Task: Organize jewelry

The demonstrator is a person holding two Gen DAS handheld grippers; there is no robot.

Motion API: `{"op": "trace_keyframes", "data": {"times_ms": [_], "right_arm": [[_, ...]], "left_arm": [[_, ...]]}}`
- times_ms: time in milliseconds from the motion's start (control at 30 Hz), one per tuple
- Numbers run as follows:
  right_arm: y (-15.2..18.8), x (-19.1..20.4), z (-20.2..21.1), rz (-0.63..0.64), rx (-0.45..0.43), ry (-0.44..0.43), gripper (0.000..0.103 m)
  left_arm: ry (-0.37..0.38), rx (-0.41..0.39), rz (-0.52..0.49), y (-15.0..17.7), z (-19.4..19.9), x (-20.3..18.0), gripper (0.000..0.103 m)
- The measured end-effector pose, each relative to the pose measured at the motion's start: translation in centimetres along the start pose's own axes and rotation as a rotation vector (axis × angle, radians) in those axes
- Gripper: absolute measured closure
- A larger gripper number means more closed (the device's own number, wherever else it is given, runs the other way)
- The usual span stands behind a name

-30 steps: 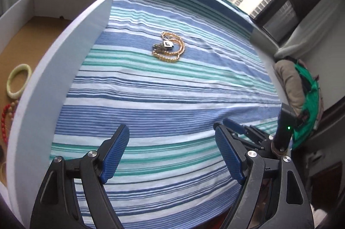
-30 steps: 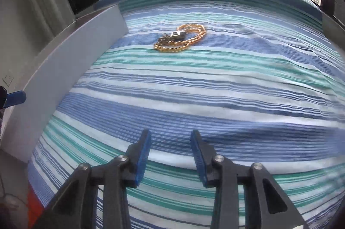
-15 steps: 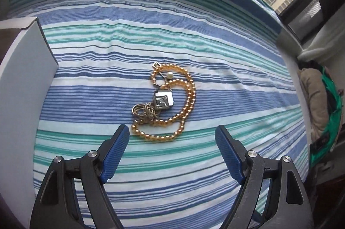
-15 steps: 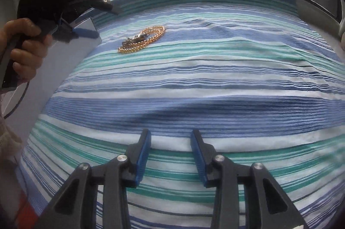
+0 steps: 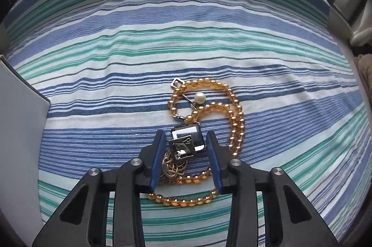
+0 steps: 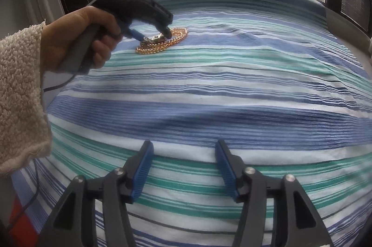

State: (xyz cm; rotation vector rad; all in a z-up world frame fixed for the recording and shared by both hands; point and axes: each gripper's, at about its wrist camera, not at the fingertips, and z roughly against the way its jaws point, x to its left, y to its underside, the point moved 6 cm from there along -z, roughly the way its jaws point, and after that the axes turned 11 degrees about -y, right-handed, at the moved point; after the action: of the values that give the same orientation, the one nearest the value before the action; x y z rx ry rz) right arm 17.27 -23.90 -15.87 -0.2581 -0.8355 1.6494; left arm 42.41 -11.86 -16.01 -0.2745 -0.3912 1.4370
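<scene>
A heap of jewelry lies on the striped cloth: an amber bead strand (image 5: pixel 234 116), a square silver pendant (image 5: pixel 187 142) with a coiled chain (image 5: pixel 173 168), and a white pearl (image 5: pixel 200 97). My left gripper (image 5: pixel 185 137) is low over the heap, its blue pads either side of the pendant and partly closed, not touching it. In the right wrist view the heap (image 6: pixel 162 43) lies far off with the left gripper (image 6: pixel 153 34) on it. My right gripper (image 6: pixel 184 147) is open and empty above the near cloth.
The white wall of a box (image 5: pixel 21 135) stands at the left edge of the left wrist view. The striped blue, green and white cloth (image 6: pixel 232 88) covers the surface. A window with tower blocks is behind. A hand in a fleece sleeve (image 6: pixel 21 95) holds the left gripper.
My left gripper has moved forward and down onto the jewelry heap, and its jaws have narrowed around the pendant. The right gripper has opened a little wider and stayed put.
</scene>
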Motion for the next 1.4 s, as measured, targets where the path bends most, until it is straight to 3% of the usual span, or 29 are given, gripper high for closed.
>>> {"op": "trace_keyframes", "data": {"times_ms": [133,300,633,667,733,767,833,1033,1200,1300,1333,1400], "right_arm": [[0.0,0.0,0.1,-0.003,-0.001,-0.003,0.047],[0.2,0.1,0.0,0.004,0.002,0.006,0.047],[-0.1,0.2,-0.3,0.007,0.022,0.024,0.043],[-0.4,0.2,-0.3,-0.033,0.048,0.016,0.043],[-2.0,0.6,-0.5,-0.13,0.099,-0.089,0.043],[-3.6,0.7,-0.6,-0.168,0.093,-0.139,0.043],[-7.2,0.2,-1.5,-0.205,0.076,-0.155,0.043],[-16.1,-3.3,-10.3,-0.359,0.122,-0.094,0.054],[-18.9,-0.7,-16.2,-0.278,0.155,0.02,0.055],[-19.2,1.4,-17.5,-0.102,0.164,0.191,0.056],[-19.1,1.5,-17.4,-0.072,0.161,0.234,0.083],[-18.8,1.3,-16.6,-0.098,0.154,0.222,0.087]], "left_arm": [[0.062,-0.002,0.078,1.2,1.1,1.4,0.071],[0.149,-0.028,0.192,3.6,4.4,5.8,0.071],[0.192,-0.131,0.208,12.7,12.8,11.2,0.071],[0.193,-0.138,0.208,14.0,13.3,11.7,0.071],[0.196,-0.144,0.21,16.0,13.9,12.3,0.071],[0.201,-0.144,0.215,16.7,14.1,12.4,0.071],[0.216,-0.144,0.224,18.4,14.6,12.8,0.071],[0.223,-0.16,0.26,21.4,15.9,14.1,0.071],[0.215,-0.141,0.286,23.6,15.6,15.5,0.071],[0.216,-0.126,0.29,24.4,15.5,15.9,0.071],[0.218,-0.128,0.288,24.7,15.6,16.0,0.071],[0.22,-0.135,0.283,25.0,16.0,16.2,0.071]]}}
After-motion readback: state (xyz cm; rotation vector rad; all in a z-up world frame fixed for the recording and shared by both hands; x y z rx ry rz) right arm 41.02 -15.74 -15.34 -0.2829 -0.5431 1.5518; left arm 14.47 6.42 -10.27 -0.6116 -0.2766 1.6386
